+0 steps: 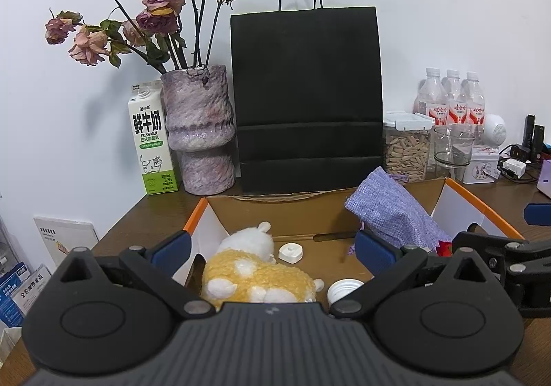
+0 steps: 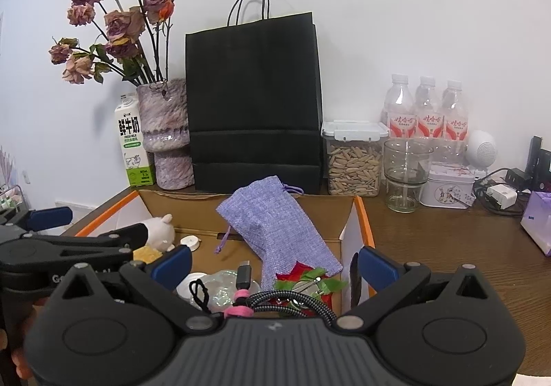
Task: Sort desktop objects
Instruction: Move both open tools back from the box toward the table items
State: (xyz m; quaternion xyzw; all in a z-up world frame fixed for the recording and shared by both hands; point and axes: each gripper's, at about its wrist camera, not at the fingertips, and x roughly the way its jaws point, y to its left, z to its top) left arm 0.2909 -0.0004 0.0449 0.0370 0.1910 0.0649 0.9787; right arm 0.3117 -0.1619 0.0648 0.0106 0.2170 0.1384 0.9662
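over the box (image 1: 482,210), both grippers hang with fingers spread and nothing between them: the left gripper (image 1: 272,250) above the plush (image 1: 255,277) on the left side, the right gripper (image 2: 273,262) above the cable (image 2: 282,305) near the right wall.

risks, as judged:
- the two tools sit close together over one box; a reach by either could knock the other.
- the cable lies in a coil on a red item (image 2: 303,270) with green leaves, next to a black cord (image 2: 199,293); a pinch there may drag up its neighbours.
- the pouch (image 2: 275,227) leans from the far wall over the pile and could slide.
- the plush is soft and round; a shallow pinch may take only fur.

condition: the plush is yellow and white, lying on its side. a white cap (image 1: 291,252) and a jar lid (image 1: 344,289) lie just beside it.
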